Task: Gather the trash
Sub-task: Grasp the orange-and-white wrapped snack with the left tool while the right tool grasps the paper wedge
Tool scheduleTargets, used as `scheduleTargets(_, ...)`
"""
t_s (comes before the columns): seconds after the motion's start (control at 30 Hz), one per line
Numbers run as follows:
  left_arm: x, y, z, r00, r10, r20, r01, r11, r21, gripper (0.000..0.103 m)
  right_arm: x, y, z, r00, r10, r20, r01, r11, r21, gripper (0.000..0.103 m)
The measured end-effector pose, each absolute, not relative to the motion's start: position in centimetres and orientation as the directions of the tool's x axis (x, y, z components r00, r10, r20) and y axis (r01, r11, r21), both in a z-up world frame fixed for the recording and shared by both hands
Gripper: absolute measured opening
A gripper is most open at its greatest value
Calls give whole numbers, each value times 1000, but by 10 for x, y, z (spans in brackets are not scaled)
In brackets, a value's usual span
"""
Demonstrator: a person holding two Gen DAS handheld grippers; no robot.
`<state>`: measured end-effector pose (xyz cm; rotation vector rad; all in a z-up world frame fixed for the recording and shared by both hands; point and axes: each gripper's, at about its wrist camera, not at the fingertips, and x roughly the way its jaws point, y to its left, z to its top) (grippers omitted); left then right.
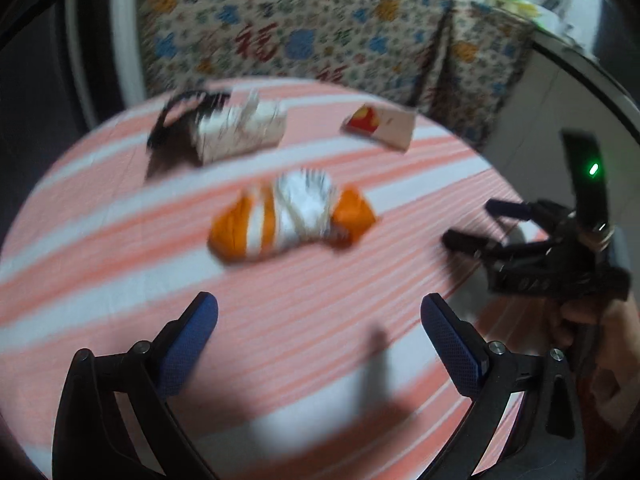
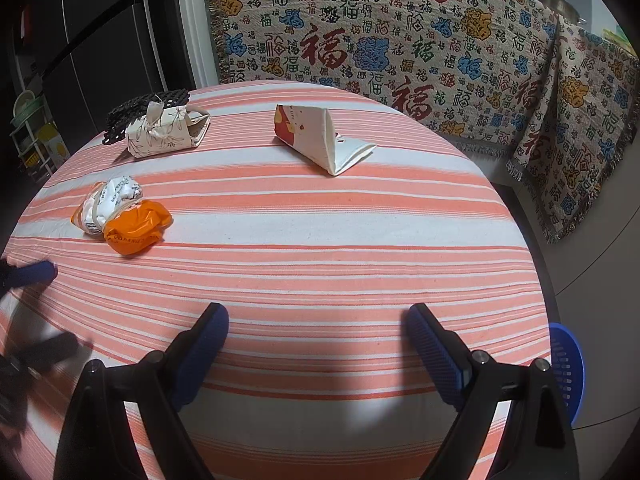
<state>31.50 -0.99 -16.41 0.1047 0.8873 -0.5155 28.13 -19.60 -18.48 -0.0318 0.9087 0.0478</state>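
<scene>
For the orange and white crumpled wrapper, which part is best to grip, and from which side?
Probably the narrow white waist of the orange and white wrapper, between its bulging orange ends. The open left gripper already faces it, so it could come straight forward with one finger on each side.

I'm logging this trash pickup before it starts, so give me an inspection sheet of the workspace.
Surface: round table under an orange and white striped cloth.
Job's things: crumpled orange and white wrapper; flattened paper carton; folded floral paper box.
Clutter: black woven mat partly under the floral box.
Grippers: left claw open, empty; right claw open, empty; both above the near edge.
Cables: nothing seen.
Surroundings: patterned blanket behind the table; blue perforated basket down at the right.
</scene>
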Motion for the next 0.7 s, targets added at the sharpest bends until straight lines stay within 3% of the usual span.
scheduleTargets(0.17,358,-19,-151,484,-421,-767,624,781,-35,102,281,-196,-185,614,27,-789,-53,999,-7,94)
scheduleTargets(0.37,389,-36,-175,325,-541,-775,734,661,-153,101,281,-196,-185,615,26,-788,-53,999,-8,94)
scheduleTargets(0.4,387,-37,-178,292,-556,-778,753,636,-171,97,281,-196,-185,615,25,-788,-52,999,-9,94)
scheduleTargets(0.6,360,-27,-173,229,-585,-778,784,584,-209,50,281,-196,-186,615,25,-788,-52,999,-8,94)
scheduleTargets(0.7,351,-25,-172,249,-572,-782,760,616,-208,46,281,-196,-186,615,25,-788,-51,999,-9,94)
